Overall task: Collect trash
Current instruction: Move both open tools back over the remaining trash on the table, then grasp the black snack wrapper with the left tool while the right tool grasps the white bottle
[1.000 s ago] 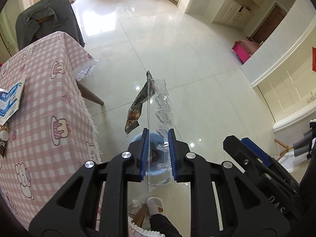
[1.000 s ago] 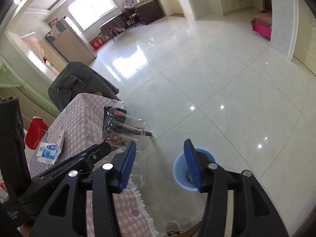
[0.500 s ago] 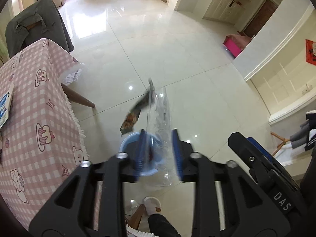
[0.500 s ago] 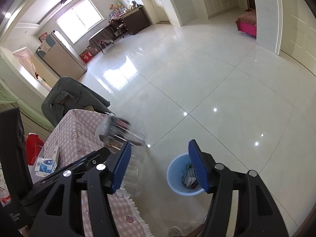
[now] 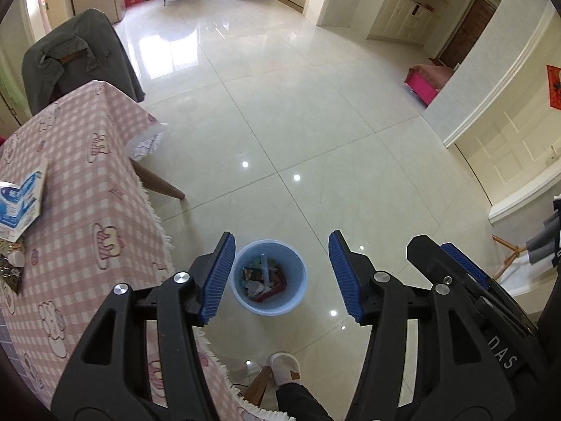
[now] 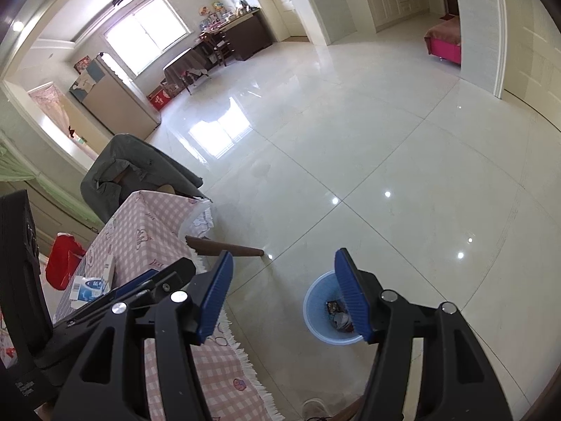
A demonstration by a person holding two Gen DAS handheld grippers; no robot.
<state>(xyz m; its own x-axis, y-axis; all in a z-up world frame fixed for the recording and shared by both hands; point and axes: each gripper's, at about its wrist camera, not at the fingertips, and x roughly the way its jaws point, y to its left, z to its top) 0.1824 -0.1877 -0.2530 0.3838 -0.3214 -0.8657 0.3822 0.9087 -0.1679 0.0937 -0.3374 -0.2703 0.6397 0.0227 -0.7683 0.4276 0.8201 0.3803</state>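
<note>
Glossy tiled floor; light-blue bin holds mixed wrappers; left tool opening, empty; right tool wide, empty.

Floor: glossy cream tile, lrg squares, window glare + ceiling-light spots.
Table: pink/white check cloth w/ fringe, wood leg splayed out.
Chair: at table's far end, grey jacket draped over back.
Window: wide, bright, far wall.
Far wall: dark desk, fridge.
Side room: pink bed.
Walls: cream, panelled cupboards, brown door.
</note>
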